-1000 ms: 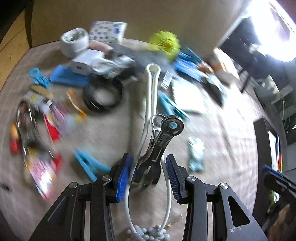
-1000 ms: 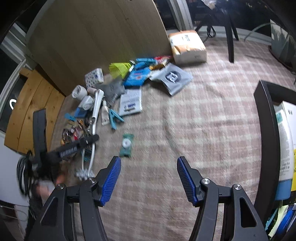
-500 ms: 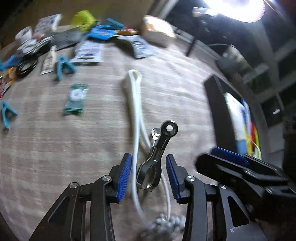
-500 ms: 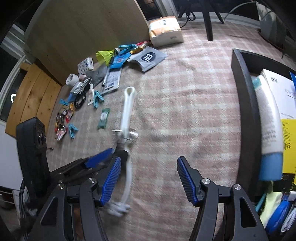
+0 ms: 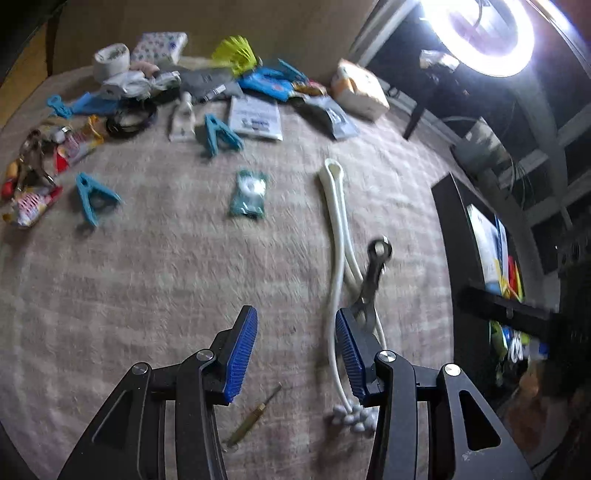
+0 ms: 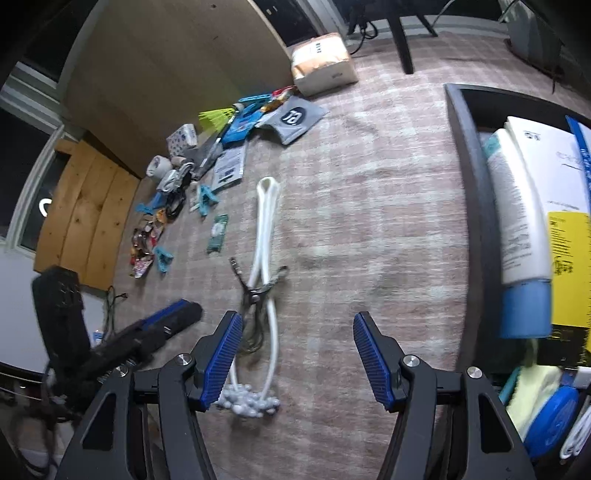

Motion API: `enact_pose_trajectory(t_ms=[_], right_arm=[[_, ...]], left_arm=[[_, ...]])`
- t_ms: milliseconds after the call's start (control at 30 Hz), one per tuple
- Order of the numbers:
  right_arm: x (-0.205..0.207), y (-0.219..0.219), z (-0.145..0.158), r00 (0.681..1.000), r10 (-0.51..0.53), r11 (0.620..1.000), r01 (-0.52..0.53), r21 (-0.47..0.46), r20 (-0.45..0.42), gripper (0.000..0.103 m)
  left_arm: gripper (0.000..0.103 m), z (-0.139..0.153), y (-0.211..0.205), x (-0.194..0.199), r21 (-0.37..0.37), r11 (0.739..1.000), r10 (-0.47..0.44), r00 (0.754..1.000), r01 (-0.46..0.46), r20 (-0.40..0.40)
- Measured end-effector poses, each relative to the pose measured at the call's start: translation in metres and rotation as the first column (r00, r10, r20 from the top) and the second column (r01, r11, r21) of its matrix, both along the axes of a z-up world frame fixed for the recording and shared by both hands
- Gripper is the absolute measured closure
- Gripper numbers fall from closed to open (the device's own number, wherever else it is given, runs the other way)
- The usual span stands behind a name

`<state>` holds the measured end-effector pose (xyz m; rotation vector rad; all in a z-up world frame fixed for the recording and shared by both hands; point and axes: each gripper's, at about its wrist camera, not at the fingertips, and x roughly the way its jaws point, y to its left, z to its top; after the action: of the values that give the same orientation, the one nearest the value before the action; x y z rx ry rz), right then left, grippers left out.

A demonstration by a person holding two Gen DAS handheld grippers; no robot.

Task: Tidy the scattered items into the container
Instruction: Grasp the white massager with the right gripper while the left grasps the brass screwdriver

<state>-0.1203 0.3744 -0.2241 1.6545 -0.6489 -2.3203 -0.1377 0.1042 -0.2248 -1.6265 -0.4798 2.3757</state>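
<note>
Now, white looped cord (image 6: 264, 236) (beaded end)

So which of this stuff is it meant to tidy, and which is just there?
To tidy:
white looped cord
metal clamp
blue clips
green packet
into the dark container

Just there:
ring light
wooden board
rug

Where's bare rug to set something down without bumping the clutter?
Bare rug lies between the white looped cord and the black container. Another free patch sits between the green packet and the left gripper. It is crowded by the far wall, around the blue clips and the yellow shuttlecock.
</note>
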Motion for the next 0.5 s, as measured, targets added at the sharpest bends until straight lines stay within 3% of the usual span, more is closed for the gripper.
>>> enact_pose_trajectory(t_ms=[300,400,500], right_arm=[[-0.028,-0.043,-0.02,0.994,0.095,0.995,-0.096,0.027,0.056,0.044],[-0.035,-0.051,-0.029,0.992,0.101,0.994,-0.103,0.03,0.072,0.044],[-0.041,-0.056,-0.035,0.992,0.101,0.994,-0.104,0.039,0.081,0.044]], left_arm=[[0.056,0.001,0.003,0.023,-0.119,0.988,-0.101,0.995,0.1,-0.002],[0.063,-0.004,-0.004,0.037,-0.209,0.967,-0.142,0.989,0.146,0.033],[0.066,-0.007,-0.009,0.046,-0.213,0.964,-0.151,0.987,0.158,0.046]])
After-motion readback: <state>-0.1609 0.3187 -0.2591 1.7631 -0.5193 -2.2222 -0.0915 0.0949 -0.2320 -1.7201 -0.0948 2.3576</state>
